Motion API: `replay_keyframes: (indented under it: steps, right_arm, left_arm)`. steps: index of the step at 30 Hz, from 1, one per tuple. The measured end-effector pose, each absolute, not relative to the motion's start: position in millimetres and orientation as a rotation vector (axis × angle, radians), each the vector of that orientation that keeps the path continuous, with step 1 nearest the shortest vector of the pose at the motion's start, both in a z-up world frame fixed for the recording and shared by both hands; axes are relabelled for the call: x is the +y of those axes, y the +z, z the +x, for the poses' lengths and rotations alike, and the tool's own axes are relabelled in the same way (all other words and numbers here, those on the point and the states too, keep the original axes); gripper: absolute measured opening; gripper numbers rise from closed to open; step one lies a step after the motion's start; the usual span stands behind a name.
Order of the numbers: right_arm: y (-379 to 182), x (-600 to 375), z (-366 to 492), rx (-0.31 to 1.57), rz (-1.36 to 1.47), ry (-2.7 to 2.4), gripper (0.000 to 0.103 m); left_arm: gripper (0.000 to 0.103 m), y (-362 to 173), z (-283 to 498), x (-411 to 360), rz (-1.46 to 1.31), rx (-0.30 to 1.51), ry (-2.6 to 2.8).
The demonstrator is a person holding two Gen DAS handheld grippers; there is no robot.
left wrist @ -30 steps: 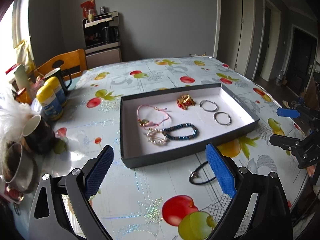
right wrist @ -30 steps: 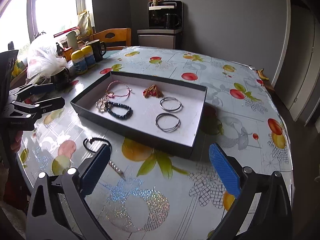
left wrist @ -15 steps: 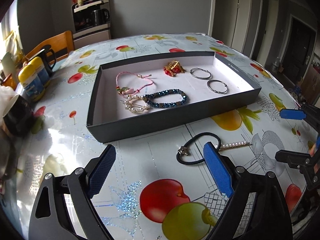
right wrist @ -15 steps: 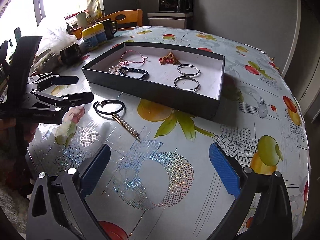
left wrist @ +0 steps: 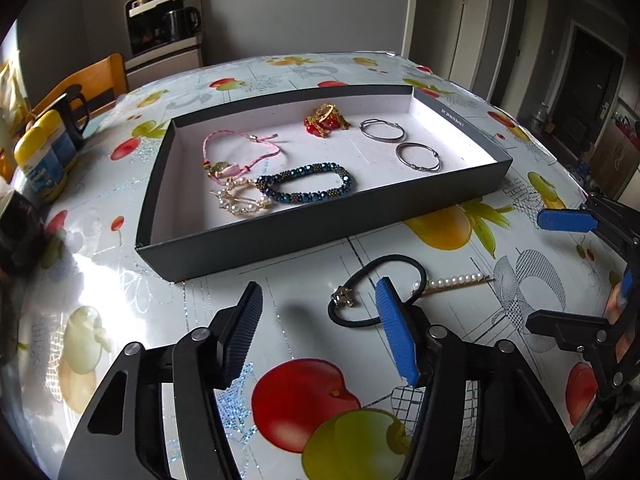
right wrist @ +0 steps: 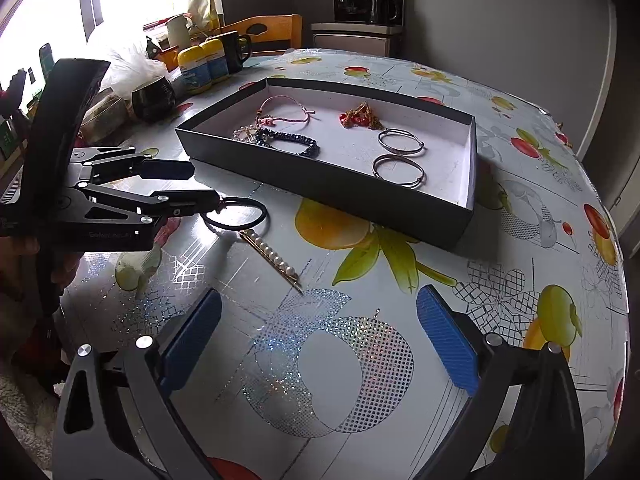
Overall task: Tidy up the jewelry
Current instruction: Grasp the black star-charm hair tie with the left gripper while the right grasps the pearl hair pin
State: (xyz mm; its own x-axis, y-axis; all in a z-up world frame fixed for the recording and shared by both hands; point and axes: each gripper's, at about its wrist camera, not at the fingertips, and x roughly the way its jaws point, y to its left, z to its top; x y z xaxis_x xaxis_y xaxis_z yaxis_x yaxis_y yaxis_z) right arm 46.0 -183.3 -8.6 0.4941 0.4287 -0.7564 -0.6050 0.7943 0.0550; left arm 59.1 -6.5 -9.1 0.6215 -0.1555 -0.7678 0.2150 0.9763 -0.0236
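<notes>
the left claw [left wrist: 320,312] hangs open and empty just over the black hair tie [left wrist: 376,292], which lies on the bench [left wrist: 280,312] beside the pearl pin [left wrist: 456,281], outside the tray [left wrist: 320,236]. it seems poised to pinch the tie; contact is unclear. the right claw [right wrist: 320,328] waits open.

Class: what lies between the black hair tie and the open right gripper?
The pearl hair pin lies between the black hair tie and right gripper, shown in the right wrist view.

Two low, near views sharing tray [left wrist: 320,236].
</notes>
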Motion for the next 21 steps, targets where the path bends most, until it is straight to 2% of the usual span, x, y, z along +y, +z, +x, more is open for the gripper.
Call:
replay_keyframes:
  steps: [4, 15, 18, 21]
  right_arm:
    - [-9, -180, 46, 0.849, -0.231, 0.644, 0.09]
    - [-11, -175, 50, 0.855, -0.228, 0.662, 0.08]
    - [-12, -169, 53, 0.854, -0.237, 0.673, 0.078]
    - [-9, -160, 54, 0.838, -0.269, 0.706, 0.076]
  left_arm:
    - [0.047, -12, 62, -8, 0.063, 0.886, -0.236]
    - [0.027, -18, 63, -17, 0.101, 0.883, -0.264]
    - [0.013, -18, 62, -17, 0.111, 0.882, -0.268]
    - [0.013, -17, 62, -15, 0.105, 0.881, -0.267]
